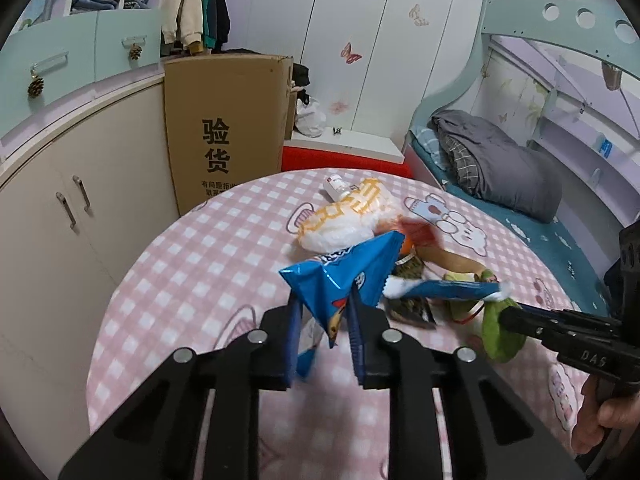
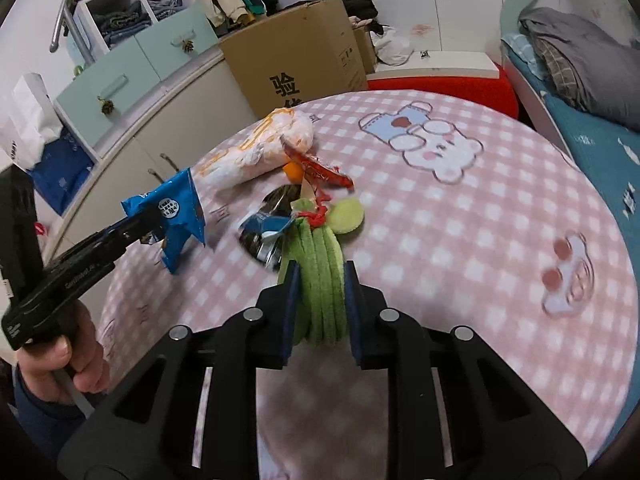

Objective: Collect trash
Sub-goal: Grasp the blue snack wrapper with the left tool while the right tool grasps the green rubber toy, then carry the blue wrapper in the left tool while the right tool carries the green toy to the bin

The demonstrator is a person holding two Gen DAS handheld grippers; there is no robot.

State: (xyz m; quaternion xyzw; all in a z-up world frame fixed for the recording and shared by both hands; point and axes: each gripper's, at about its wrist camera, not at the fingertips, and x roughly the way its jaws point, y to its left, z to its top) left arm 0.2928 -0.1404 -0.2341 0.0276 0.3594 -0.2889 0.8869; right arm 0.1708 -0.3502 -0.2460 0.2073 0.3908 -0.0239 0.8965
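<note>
Where the pink checked tablecloth (image 1: 192, 264) ran out on my left, a cream cabinet (image 1: 60, 240) and a tall cardboard box (image 1: 224, 128) stood close; bare cloth lay open between that edge and the trash. My left gripper (image 1: 324, 312) pinched a blue snack bag (image 1: 340, 280), lifted clear. Other wrappers (image 2: 276, 224) were heaped mid-table. My right gripper (image 2: 320, 300) clamped a green fabric bundle (image 2: 322, 280). Right of it, cloth lay open to the bed (image 2: 600, 140).

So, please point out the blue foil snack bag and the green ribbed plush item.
Blue foil snack bag (image 1: 340, 276), left wrist view, on its upper panel.
Green ribbed plush item (image 2: 322, 280), right wrist view, on its ribbed middle.
</note>
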